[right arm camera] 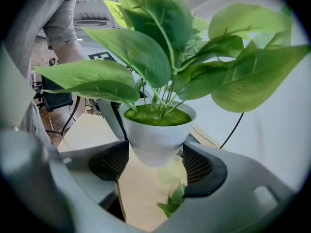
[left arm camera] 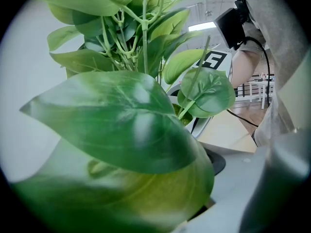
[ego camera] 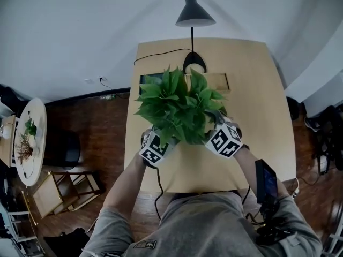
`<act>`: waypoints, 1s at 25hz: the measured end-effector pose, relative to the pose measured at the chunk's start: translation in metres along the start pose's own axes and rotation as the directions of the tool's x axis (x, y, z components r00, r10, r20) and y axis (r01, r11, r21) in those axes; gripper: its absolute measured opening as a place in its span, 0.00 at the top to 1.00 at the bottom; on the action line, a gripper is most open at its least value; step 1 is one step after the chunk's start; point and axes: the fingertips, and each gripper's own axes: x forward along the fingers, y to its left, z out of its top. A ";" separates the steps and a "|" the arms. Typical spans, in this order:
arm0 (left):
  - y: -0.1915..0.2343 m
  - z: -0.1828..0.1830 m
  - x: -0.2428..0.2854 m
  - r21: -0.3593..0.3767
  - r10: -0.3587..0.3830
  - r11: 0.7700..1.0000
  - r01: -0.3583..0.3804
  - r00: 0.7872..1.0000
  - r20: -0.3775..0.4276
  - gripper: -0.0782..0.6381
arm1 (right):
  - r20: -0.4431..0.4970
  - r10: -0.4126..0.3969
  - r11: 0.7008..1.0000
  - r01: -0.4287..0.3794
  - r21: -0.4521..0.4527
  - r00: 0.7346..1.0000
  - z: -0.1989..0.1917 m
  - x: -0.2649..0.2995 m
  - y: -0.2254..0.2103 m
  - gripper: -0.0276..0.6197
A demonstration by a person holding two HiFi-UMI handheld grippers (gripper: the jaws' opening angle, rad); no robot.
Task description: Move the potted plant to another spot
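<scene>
**Near edge.** Person seated at the near side of a pale wooden table [ego camera: 257,90], both forearms reaching out over it. A dark flat device [ego camera: 266,181] rides on the right forearm. A small patch on the shirt hem [ego camera: 144,244] has print too small to read.

**Tools.** Left gripper [ego camera: 161,141] and right gripper [right arm camera: 156,165] flank the potted plant [ego camera: 179,108] on its left and right, under the foliage. Each carries a cube of black-and-white square markers, no words.
- Right gripper: its two dark mesh pads [right arm camera: 199,166] are clamped on the lower wall of the white pot [right arm camera: 155,135].
- Left gripper: leaves fill its own view and only one dark pad [left arm camera: 216,161] shows. Whether its jaws press the pot cannot be told.

**Task item.** The pot is held clear of the tabletop, over the table's middle and slightly left.

**Open room.** Bare tabletop runs right of the plant to the right edge, with a narrower strip on its left.

**Far edge.** A black desk lamp [ego camera: 194,15] stands at the centre, its cable [ego camera: 161,52] trailing left.

**Floor, left.** A round white table [ego camera: 32,138] and a wooden chair [ego camera: 64,191], well apart from the plant.
</scene>
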 end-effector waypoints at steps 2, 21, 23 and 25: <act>0.004 -0.008 -0.007 -0.004 0.005 1.000 -0.005 1.000 -0.009 0.38 | 0.002 0.009 1.000 -0.009 0.002 1.000 0.005 0.008 0.006 0.41; 0.039 -0.104 -0.095 -0.069 0.064 0.995 -0.068 0.996 -0.065 0.38 | 0.008 0.114 0.993 -0.113 -0.013 0.994 0.057 0.106 0.080 0.41; 0.039 -0.109 -0.095 -0.079 0.060 0.995 -0.066 0.996 -0.068 0.38 | 0.006 0.125 0.992 -0.125 -0.011 0.992 0.055 0.112 0.083 0.41; 0.040 -0.117 -0.092 -0.092 0.070 0.993 -0.077 0.995 -0.077 0.38 | 0.003 0.138 0.990 -0.138 -0.012 0.990 0.051 0.117 0.084 0.41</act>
